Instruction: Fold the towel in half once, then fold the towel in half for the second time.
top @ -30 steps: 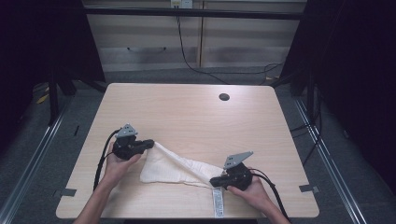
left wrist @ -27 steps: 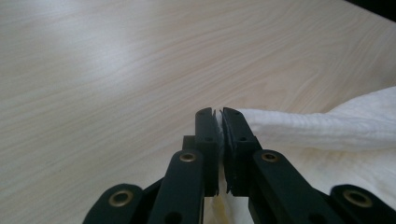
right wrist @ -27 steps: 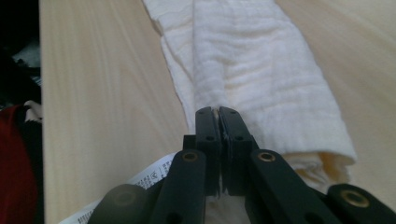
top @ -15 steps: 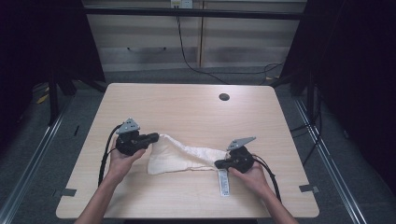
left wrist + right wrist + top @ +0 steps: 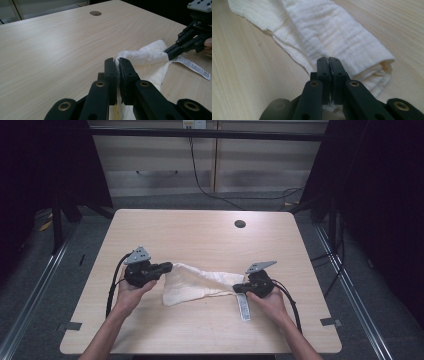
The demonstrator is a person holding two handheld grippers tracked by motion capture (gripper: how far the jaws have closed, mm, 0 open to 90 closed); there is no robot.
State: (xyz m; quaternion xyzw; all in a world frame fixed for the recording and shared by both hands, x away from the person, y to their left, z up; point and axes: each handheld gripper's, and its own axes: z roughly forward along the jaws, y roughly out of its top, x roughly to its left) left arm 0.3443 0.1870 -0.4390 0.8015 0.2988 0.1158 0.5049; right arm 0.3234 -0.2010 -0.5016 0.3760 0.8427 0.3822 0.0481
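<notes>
Holding cloth (image 5: pixel 195 285): left gripper (image 5: pixel 169 267) and right gripper (image 5: pixel 237 289) each pinching one end. I am mid-fold, I judge; next: carrying both ends together.

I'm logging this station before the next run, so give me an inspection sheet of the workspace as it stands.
Surface: light wooden table, with a round dark grommet hole near the far edge.
Job's things: white cloth, bunched, stretched between both tools; its care label lies flat on the table.
Clutter: nothing seen.
Grippers: left tool shut on one cloth end; right tool shut on the other end.
Cables: a black cable trails from the left tool and another from the right; more black leads on the floor behind the table.
Surroundings: pale cabinets behind, dark curtains at the sides.
</notes>
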